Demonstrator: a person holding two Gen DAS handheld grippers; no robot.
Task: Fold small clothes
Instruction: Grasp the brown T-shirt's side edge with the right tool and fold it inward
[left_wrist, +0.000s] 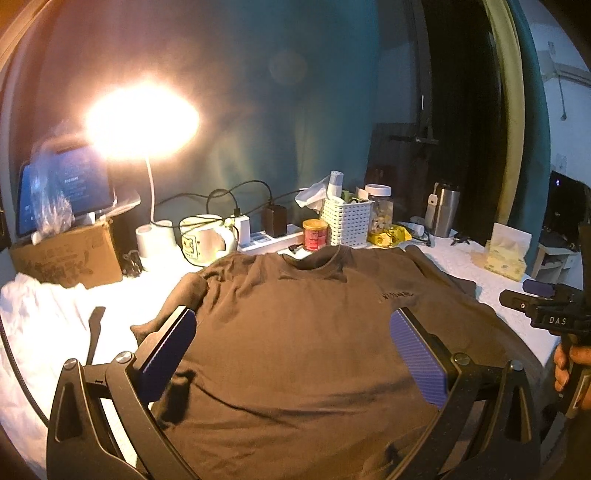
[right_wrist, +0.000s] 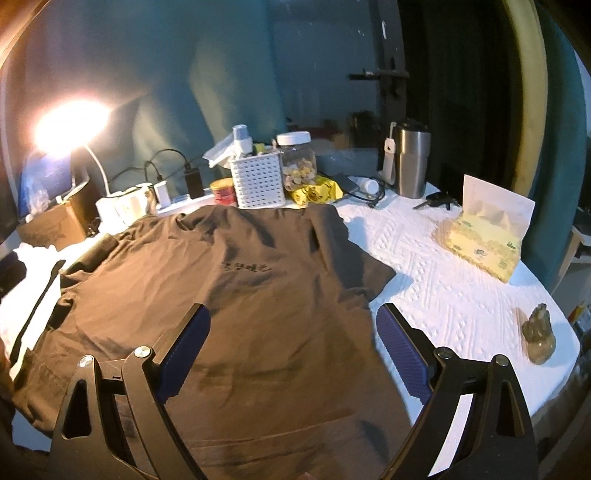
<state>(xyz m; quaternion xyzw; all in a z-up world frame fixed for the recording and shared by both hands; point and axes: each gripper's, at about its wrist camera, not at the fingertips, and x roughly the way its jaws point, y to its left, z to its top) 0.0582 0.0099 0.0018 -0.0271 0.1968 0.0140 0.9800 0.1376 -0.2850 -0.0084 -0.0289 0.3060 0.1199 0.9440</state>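
1. A brown T-shirt (left_wrist: 295, 332) is lying spread flat, front up, on the white-covered surface (right_wrist: 443, 280), filling its middle and near part.
2. Its long axis is running from the collar (left_wrist: 314, 258) at twelve o'clock down to the hem at six o'clock, so the shirt is pointing away from the person, toward the white basket (right_wrist: 258, 181) and jar (right_wrist: 297, 158) along the back.
3. The left tool (left_wrist: 291, 350) is hovering released, jaws spread wide and gripping nothing, with the shirt's chest lying between them straight ahead at twelve o'clock.
4. The right tool (right_wrist: 291, 347) is likewise hanging released and empty over the shirt's right side; the side seam is lying just inside its right-hand finger.
5. The right sleeve (right_wrist: 354, 258) is reaching out toward two o'clock from the right tool, the left sleeve (left_wrist: 173, 306) toward ten o'clock from the left tool.
6. Judging by this, each tool is sitting nearer its own sleeve, so a first fold would probably be bringing a side inward across the long axis.
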